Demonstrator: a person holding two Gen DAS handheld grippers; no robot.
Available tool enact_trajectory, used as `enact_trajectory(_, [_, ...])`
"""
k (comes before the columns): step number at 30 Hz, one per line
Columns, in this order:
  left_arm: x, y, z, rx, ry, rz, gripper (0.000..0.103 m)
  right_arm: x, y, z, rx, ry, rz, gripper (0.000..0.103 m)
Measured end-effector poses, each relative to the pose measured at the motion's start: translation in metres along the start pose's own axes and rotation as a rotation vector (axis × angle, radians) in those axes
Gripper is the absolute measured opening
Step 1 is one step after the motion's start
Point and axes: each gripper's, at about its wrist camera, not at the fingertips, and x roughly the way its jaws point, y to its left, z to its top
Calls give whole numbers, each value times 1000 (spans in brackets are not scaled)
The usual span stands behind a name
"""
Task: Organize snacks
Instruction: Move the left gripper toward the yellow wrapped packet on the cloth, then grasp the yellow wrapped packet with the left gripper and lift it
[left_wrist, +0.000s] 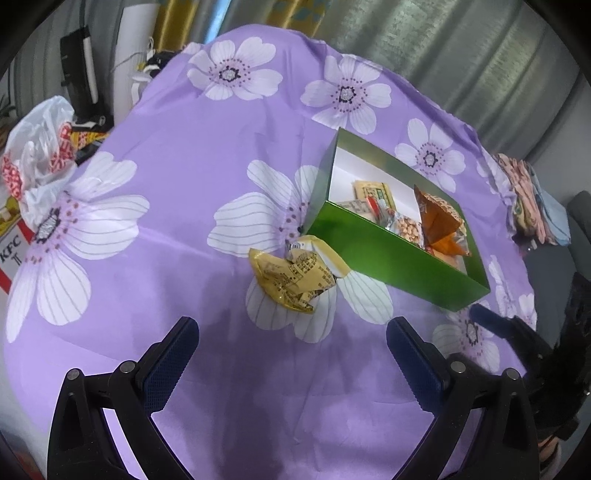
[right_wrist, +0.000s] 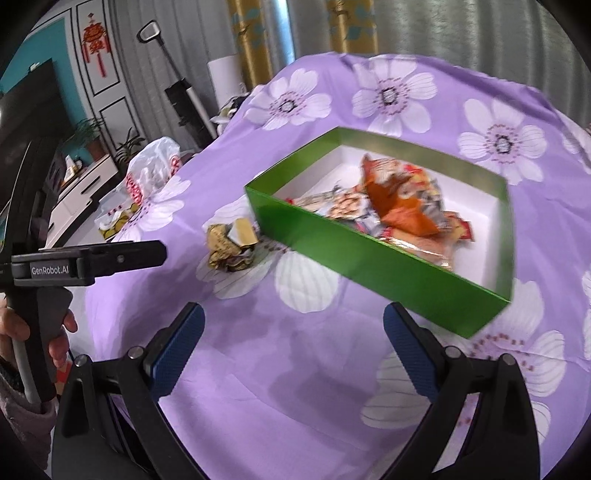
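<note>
Both pairs of tongs are hovering above a worktop that is wearing a purple cloth printed with large white flowers. The left tongs are standing wide apart with nothing between the blue-padded fingers, and the right tongs are likewise gaping and holding nothing. A green box with a white inside is sitting open on the cloth, ahead and to the right in the left wrist view, and ahead and slightly right in the right wrist view. Inside it several snack packets are lying heaped together: an orange packet is leaning toward the right end, a clear bag of peanuts is lying beside it against the near wall, and a pale flat packet is resting farther back on the white floor. In the right wrist view the pile is blurring, so the single packets are hard to tell apart there. One crumpled yellow packet is lying outside the box on the cloth, just beside the box's near left corner, on a white flower; the right wrist view is showing it to the left of the box. It is lying ahead of the left tongs, apart from them. A white plastic bag with red print is sitting at the worktop's left edge, well apart from the box. In the right wrist view a hand is gripping the left tool's handle at the left border.
</note>
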Motion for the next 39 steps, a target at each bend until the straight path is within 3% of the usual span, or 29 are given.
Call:
enact_trajectory(12, [19, 11, 14, 5, 50, -43, 101, 46, 34, 17, -122, 32, 91, 98])
enact_trajectory(24, [40, 15, 22, 48, 88, -88, 101, 84, 49, 27, -163, 70, 165, 98])
enact_trajectory(39, [59, 14, 32, 67, 112, -113, 101, 113, 54, 37, -154, 97, 158, 98])
